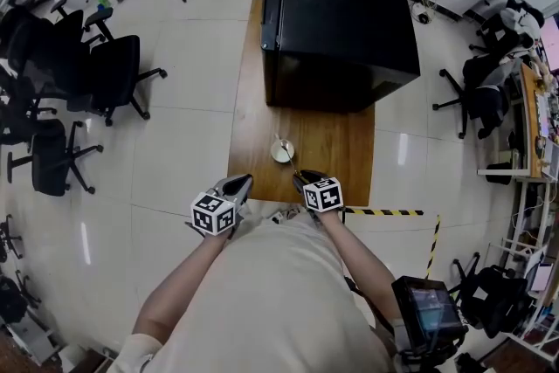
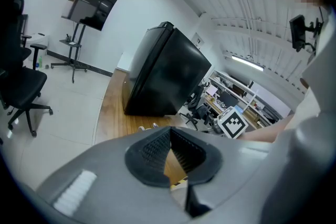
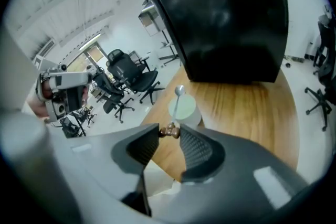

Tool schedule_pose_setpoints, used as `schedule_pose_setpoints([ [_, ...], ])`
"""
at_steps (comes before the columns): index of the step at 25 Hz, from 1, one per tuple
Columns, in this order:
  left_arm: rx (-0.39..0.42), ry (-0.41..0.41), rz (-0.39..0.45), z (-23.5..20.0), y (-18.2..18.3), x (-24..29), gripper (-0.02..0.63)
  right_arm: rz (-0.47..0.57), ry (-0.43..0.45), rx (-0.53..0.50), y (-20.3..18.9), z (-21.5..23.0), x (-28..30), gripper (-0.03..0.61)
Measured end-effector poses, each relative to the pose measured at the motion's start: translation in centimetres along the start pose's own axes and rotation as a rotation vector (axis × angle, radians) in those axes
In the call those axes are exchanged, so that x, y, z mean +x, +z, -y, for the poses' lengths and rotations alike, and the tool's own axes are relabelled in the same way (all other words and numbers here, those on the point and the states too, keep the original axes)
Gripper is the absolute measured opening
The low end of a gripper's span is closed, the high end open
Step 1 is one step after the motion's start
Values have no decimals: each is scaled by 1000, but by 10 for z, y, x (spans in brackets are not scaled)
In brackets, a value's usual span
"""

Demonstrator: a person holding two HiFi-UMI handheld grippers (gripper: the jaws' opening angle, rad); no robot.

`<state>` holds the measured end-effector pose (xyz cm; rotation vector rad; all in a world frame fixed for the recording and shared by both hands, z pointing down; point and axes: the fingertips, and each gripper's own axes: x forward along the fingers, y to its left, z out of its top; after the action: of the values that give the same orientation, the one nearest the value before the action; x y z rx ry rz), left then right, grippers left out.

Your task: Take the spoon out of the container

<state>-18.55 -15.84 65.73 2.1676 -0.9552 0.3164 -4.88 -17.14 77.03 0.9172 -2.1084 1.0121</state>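
My right tool point(image 3: 169, 132) is clenched on the brown knob at the end of the spoon point(image 3: 176, 108). From there the thin shaft runs straight away along the line of the jaws and ends in the silver bowl. That bowl shows at the far rim of the container point(image 3: 189, 110), which stands on the desk point(image 3: 247, 107) just beyond the jaw tips, on my side of the black cabinet point(image 3: 226, 13). So the spoon's long axis points from the tool across the container's mouth. I cannot tell whether the bowl is already clear of the rim. I judge the move should go up and back toward me along that axis, so the bowl does not catch the container's wall. My left tool point(image 2: 169, 132) is clenched on nothing. It hangs on the near-left side of the container and farther from it than the right one.
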Motion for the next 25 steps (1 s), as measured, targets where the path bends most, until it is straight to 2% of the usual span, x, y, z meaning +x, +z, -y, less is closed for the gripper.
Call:
schedule_pose_setpoints([
  [6,-7,24,12,-6,1,-8,-17,-73,12,-15,-3,-4,17,126],
  [25,3,103,26,-13,8,-21,-17,-60,-16,-69,30,12,55,125],
])
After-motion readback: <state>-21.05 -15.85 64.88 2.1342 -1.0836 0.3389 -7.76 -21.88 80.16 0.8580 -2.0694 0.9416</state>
